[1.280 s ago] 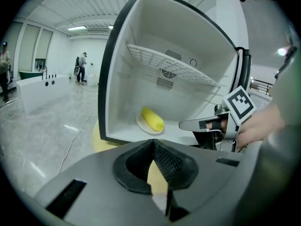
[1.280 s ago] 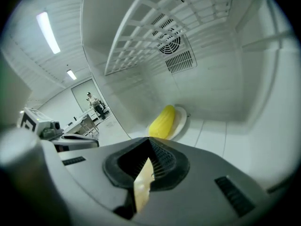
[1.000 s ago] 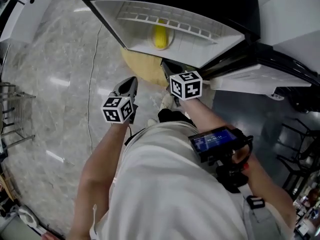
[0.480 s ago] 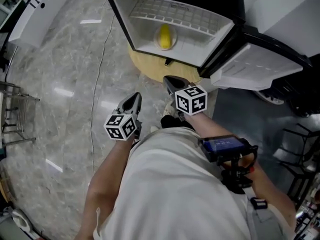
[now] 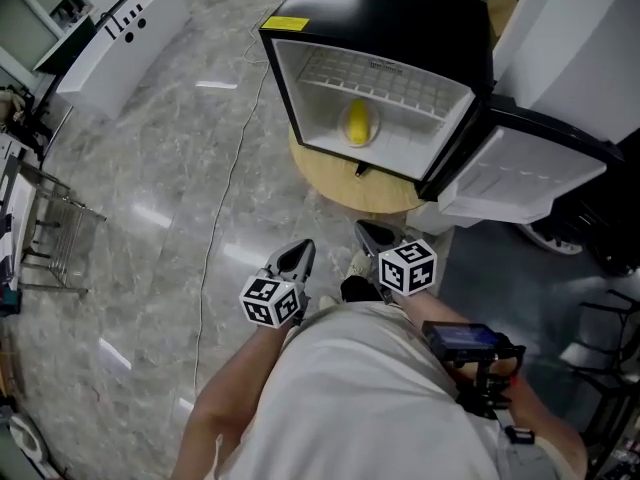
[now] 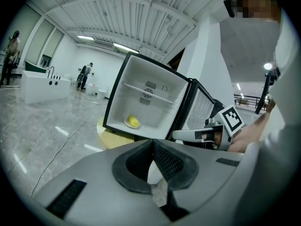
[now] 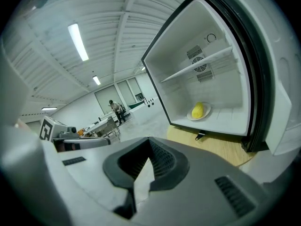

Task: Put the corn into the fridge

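Left gripper (image 5: 297, 258) and right gripper (image 5: 375, 236) backed away from fridge (image 5: 400, 8); jaws together, empty. Corn (image 5: 357, 123) lies inside, well ahead; open door (image 5: 520, 173) nearer right gripper.

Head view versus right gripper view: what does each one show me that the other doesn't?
Only the head view shows the fridge's black top and the cable trailing across the floor. Only the right gripper view shows the right gripper up close, jaws together with nothing between them, and a person far off. Both show the open fridge with the corn on a plate inside.
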The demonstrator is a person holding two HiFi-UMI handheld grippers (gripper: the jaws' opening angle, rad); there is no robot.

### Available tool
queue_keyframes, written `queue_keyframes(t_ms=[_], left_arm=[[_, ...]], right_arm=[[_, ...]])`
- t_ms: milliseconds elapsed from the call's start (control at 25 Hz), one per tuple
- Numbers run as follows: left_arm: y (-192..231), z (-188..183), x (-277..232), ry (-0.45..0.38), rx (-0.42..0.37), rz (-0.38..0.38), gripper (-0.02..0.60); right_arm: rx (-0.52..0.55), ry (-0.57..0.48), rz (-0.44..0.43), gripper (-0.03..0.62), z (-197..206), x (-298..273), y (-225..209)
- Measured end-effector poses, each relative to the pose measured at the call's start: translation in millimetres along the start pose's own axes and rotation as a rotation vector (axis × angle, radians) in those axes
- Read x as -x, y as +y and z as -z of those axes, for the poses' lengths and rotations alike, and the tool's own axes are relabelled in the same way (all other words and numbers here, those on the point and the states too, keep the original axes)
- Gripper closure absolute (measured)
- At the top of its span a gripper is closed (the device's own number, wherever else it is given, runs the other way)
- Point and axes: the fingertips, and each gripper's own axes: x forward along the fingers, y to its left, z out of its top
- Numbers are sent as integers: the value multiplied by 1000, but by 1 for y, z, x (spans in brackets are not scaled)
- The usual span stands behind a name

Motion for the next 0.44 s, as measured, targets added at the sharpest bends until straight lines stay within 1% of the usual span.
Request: queue_keyframes(t_ms=[440], left_arm=[[-21,-2,-8,-4,-42,37,574]], right_arm=[[23,-17,7,586,-3,14,-4]])
